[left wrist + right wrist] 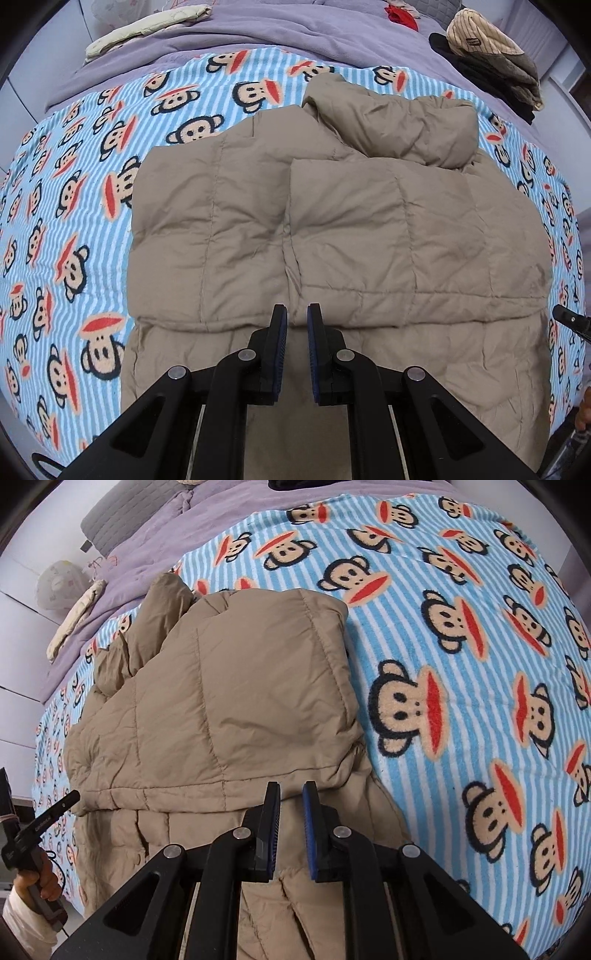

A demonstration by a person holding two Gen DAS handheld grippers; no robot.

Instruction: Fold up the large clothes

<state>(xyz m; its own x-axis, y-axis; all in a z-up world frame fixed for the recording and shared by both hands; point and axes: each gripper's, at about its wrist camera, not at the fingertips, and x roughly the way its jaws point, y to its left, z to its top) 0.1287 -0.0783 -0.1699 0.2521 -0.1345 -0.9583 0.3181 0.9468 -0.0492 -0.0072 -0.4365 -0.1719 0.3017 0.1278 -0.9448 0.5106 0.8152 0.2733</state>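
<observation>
1. Tan quilted down jacket (pixel 332 229), puffy and stitched in panels, lies folded on the bed; its sides are turned in over the middle and the hood (pixel 399 122) is bunched at the far end.
2. Fleece blanket (pixel 74 206), striped light blue and white and printed all over with cartoon monkey faces, covers the near part of the bed and carries the jacket.
3. Lilac bedspread (pixel 229 40) lies beyond the blanket, at the far end of the bed.
4. On the lilac cover: a cream folded garment (pixel 147 26) at far left, a red item (pixel 402 16) near the top edge, and a stack of folded dark and striped clothes (pixel 491 55) at far right.
5. Pale wall panels (pixel 18 620) border the bed; a grey padded cushion (pixel 122 524) and a pale rounded pillow (pixel 55 587) sit at the head end in the right wrist view.
6. Left tongs (pixel 297 314), seen from above: blue pads drawn nearly together with a narrow gap, nothing between them, hanging over the lower fold of the jacket.
7. Right tongs (pixel 291 792): likewise nearly closed and empty, above the jacket's edge beside the blanket.
8. A hand (pixel 33 882) with a pale sleeve (pixel 26 926) grips the handle of the left tongs at the lower left of the right wrist view.
</observation>
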